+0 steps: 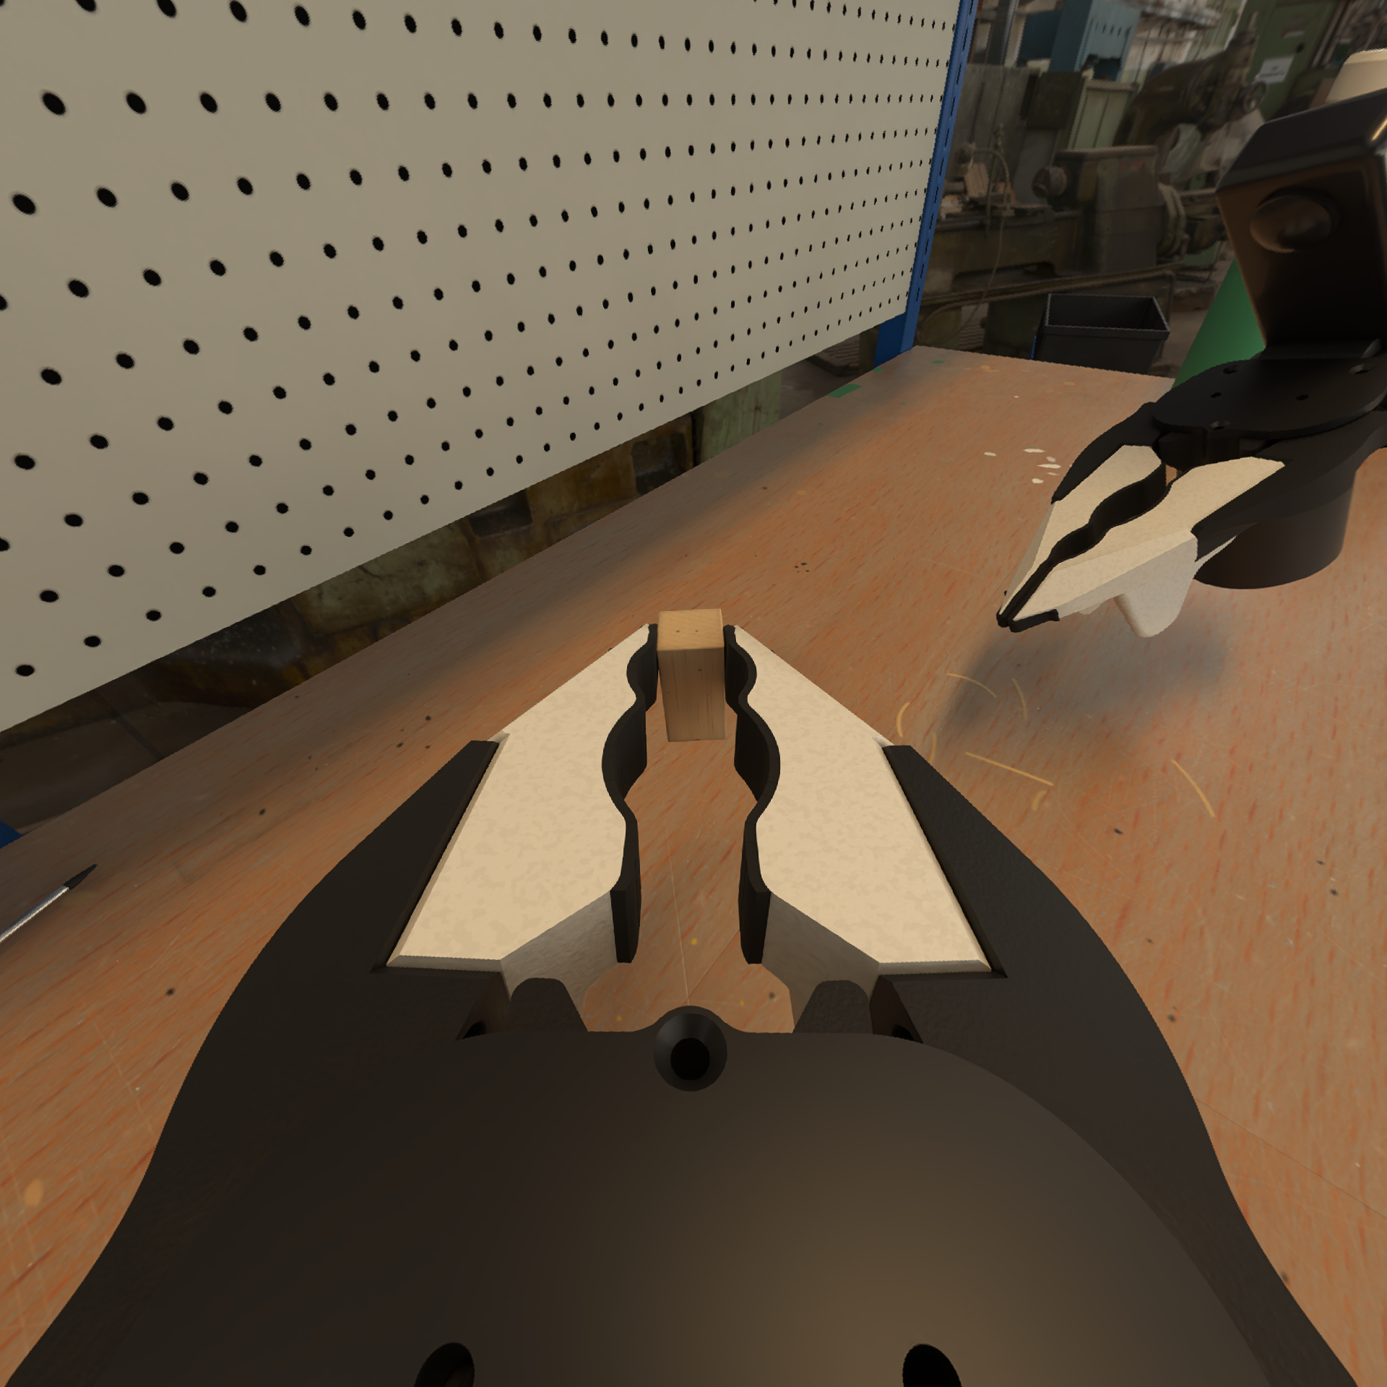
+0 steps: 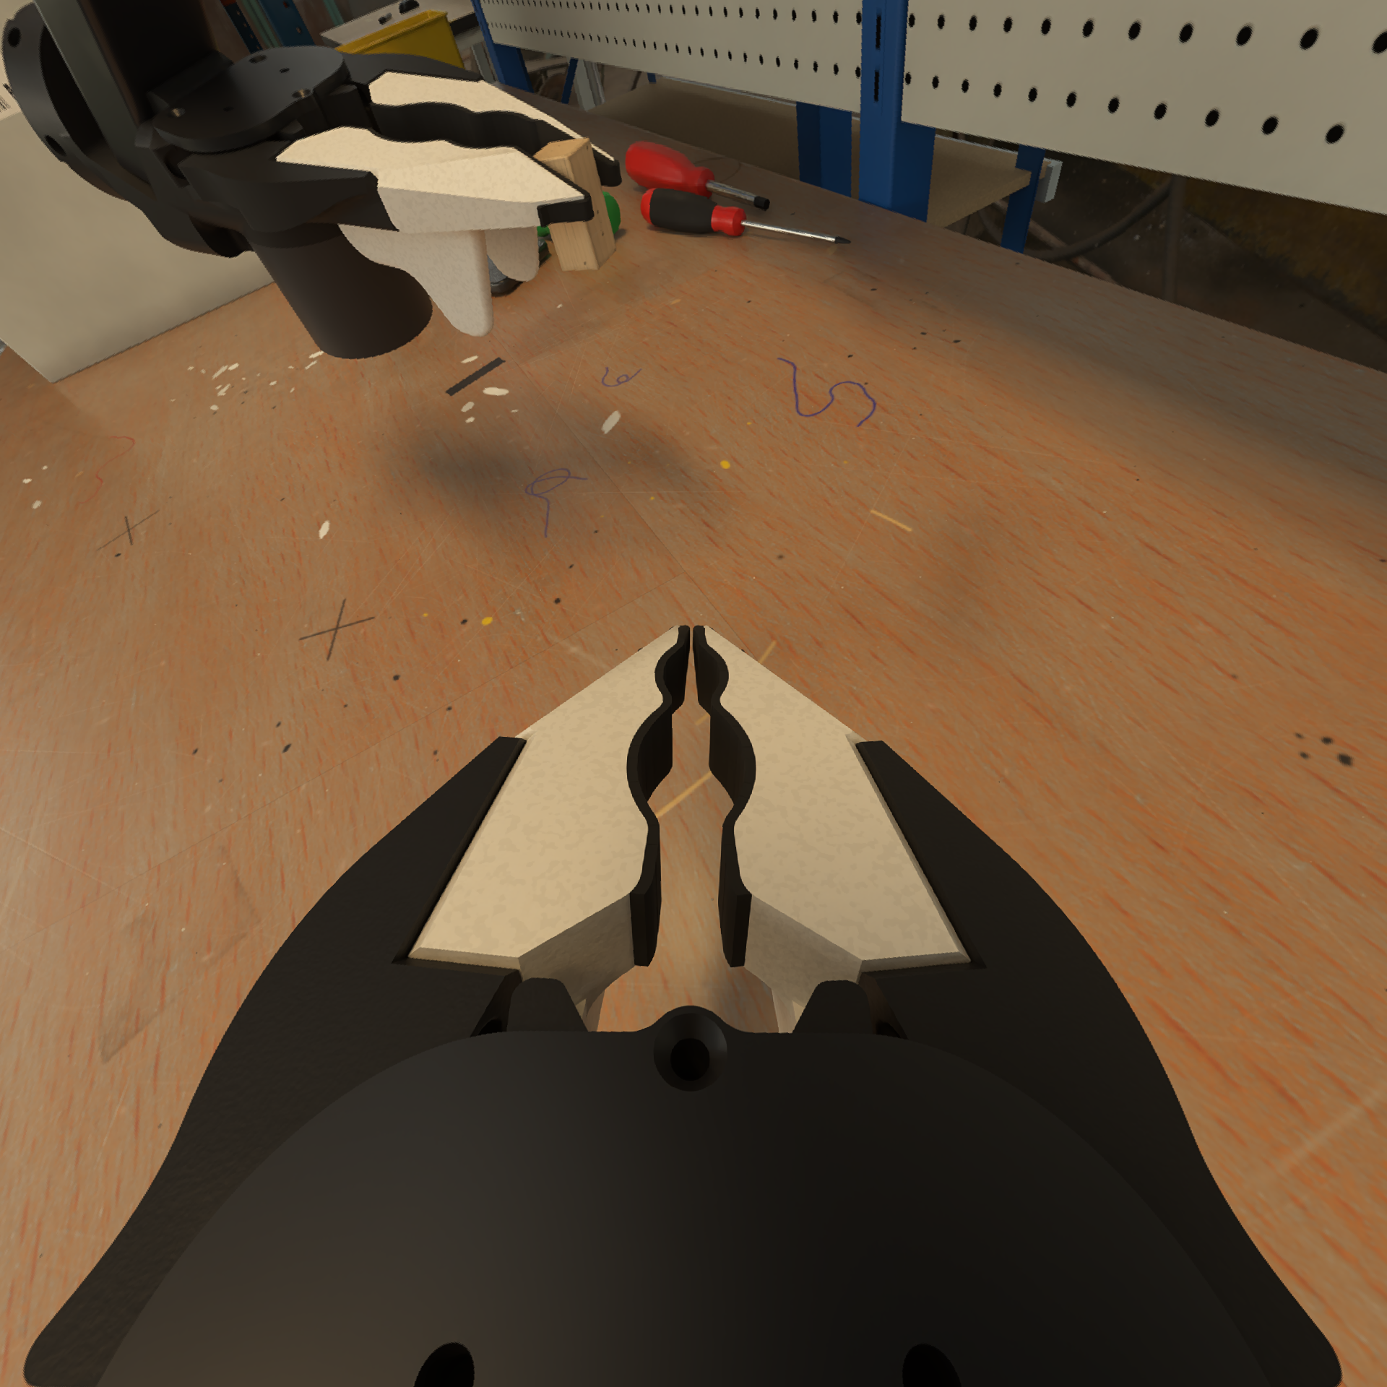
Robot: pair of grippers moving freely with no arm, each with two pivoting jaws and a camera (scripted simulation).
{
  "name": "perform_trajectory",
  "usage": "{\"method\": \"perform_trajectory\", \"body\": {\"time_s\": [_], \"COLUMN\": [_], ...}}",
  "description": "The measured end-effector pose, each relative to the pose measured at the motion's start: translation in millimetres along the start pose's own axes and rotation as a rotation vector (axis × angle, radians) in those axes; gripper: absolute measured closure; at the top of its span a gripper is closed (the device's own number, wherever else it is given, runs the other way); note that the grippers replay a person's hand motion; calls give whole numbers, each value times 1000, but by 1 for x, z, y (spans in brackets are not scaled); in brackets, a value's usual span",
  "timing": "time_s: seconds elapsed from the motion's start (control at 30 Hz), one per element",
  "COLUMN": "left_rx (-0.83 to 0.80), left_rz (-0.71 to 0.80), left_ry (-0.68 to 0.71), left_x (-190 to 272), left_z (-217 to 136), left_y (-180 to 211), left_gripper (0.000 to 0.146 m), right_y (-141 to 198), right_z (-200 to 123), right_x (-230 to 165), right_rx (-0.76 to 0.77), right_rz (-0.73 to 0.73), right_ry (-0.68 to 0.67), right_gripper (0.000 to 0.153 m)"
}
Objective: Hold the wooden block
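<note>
- Containers first: I see a dark open bin (image 1: pixel 1102 330) beyond the far edge of the workbench (image 1: pixel 976 825); I cannot tell whether it holds anything. A yellow bin (image 2: pixel 405 34) shows past the workbench's far edge in the right wrist view, its inside hidden.
- The workbench is worn orange-brown wood, scratched, flecked with pale paint and marked with pen scribbles. Behind it stands a cream pegboard (image 1: pixel 450 263) of regular dark holes, framed by blue posts (image 2: pixel 874 97).
- My left gripper (image 1: pixel 690 634) has cream, speckled fingers with black wavy inner edges — its jaws are part closed and clamp the wooden block (image 1: pixel 691 674) at the tips.
- The wooden block is a pale, smooth rectangular piece with faint grain, standing on end. In the right wrist view it (image 2: pixel 579 204) hangs lifted off the workbench, slightly tilted.
- My right gripper (image 2: pixel 690 630) hovers above the workbench, well apart from the block, tips almost touching, with nothing between them.
- Beyond the block on the workbench lie two screwdrivers: one red-handled (image 2: pixel 679 169), one black and red (image 2: pixel 713 218).
</note>
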State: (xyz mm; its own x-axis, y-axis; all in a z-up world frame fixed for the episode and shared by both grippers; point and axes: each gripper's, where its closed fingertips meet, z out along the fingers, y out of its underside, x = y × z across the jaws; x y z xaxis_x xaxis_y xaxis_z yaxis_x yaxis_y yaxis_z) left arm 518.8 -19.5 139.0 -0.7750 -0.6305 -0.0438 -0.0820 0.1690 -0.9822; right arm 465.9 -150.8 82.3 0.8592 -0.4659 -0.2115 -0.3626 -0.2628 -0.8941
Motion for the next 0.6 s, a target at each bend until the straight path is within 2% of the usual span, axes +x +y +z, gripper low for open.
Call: {"method": "perform_trajectory", "body": {"time_s": [0.6], "left_rx": [-14], "left_rz": [18], "left_ry": [1], "left_x": [1], "left_z": [2], "left_y": [3], "left_gripper": [130], "right_y": [-1], "right_z": [-1], "right_x": [-2], "right_rx": [3], "right_rz": [-4], "right_ry": [-2], "right_gripper": [152]}}
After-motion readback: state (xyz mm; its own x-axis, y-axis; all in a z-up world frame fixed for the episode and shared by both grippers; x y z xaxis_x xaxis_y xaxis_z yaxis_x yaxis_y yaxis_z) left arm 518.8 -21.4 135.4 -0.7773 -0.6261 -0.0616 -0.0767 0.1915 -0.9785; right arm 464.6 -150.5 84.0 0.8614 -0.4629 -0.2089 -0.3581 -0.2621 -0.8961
